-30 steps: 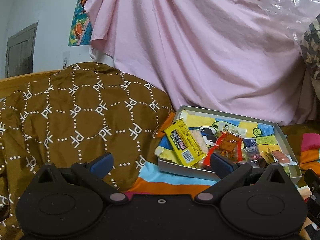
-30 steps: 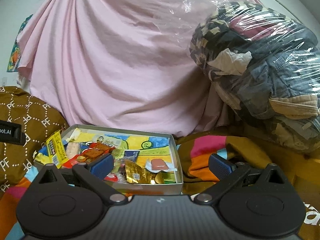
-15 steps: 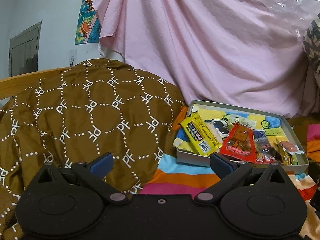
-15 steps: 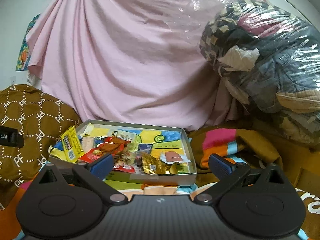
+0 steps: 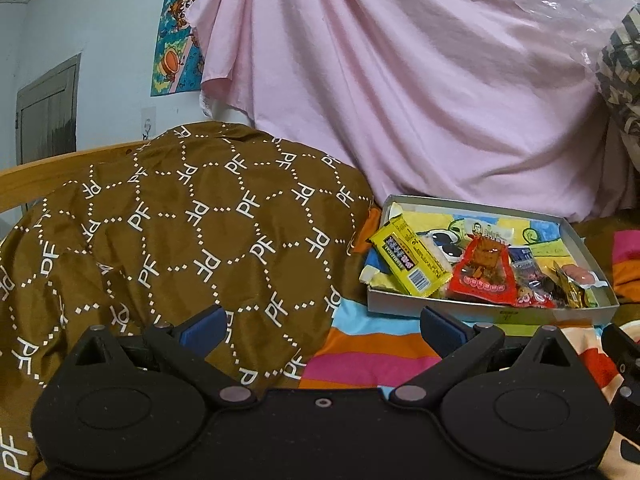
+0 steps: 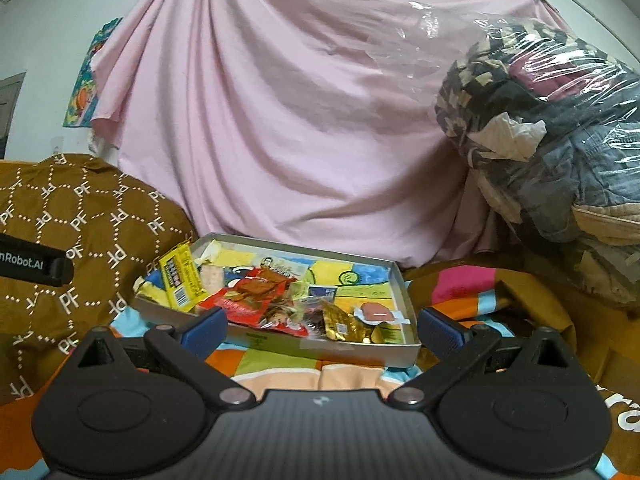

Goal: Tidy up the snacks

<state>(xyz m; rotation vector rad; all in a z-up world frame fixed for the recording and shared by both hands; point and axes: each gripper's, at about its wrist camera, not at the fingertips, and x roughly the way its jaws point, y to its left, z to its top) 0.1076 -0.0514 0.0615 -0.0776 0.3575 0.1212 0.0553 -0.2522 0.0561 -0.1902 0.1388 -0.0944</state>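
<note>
A shallow grey box point(image 5: 492, 313) point(image 6: 352, 347) with a cartoon-printed floor lies on a striped blanket. It holds a yellow packet point(image 5: 408, 261) point(image 6: 180, 278) leaning over its left rim, a red packet point(image 5: 482, 272) point(image 6: 250, 294), gold wrappers point(image 6: 348, 326) and a small pink snack point(image 6: 374, 312). My left gripper point(image 5: 320, 322) is open and empty, in front and left of the box. My right gripper point(image 6: 320, 320) is open and empty, just in front of the box.
A brown patterned quilt point(image 5: 180, 232) is heaped left of the box. A pink sheet point(image 6: 300, 120) hangs behind. A clear plastic bag of clothes point(image 6: 560, 140) sits at the right. The striped blanket point(image 5: 372, 360) covers the bed.
Both grippers have pulled back and away from the box, which now looks smaller and farther. Both stay open and empty.
</note>
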